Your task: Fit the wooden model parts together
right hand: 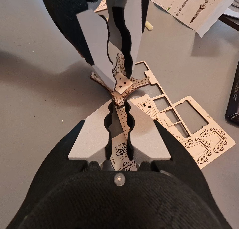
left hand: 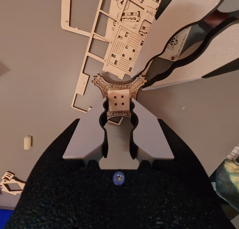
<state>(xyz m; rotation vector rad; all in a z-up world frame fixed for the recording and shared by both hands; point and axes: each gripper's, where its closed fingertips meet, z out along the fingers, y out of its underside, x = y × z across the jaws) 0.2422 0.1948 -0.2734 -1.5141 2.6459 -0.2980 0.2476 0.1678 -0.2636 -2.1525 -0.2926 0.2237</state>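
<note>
Left wrist view, numbered wooden sheet (left hand: pixel 98 39), unquoted

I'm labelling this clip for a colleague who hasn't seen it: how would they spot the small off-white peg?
Start at the grey table in the left wrist view, left of the wooden parts sheet. The off-white peg lies alone there: a short, rounded, solid stub, unlike the flat, laser-cut wood around it.

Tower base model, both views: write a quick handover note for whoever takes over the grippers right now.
Left gripper: shut on the tower base, gripping its square top plate.
Right gripper: jaws close around one corner leg; firm grip unclear.
The base sits on the grey table, partly over the wooden parts sheet.
Done: four-legged base with plate assembled.
Left: upper sections; many parts remain in the sheet. Instruction sheet lies beyond.
</note>
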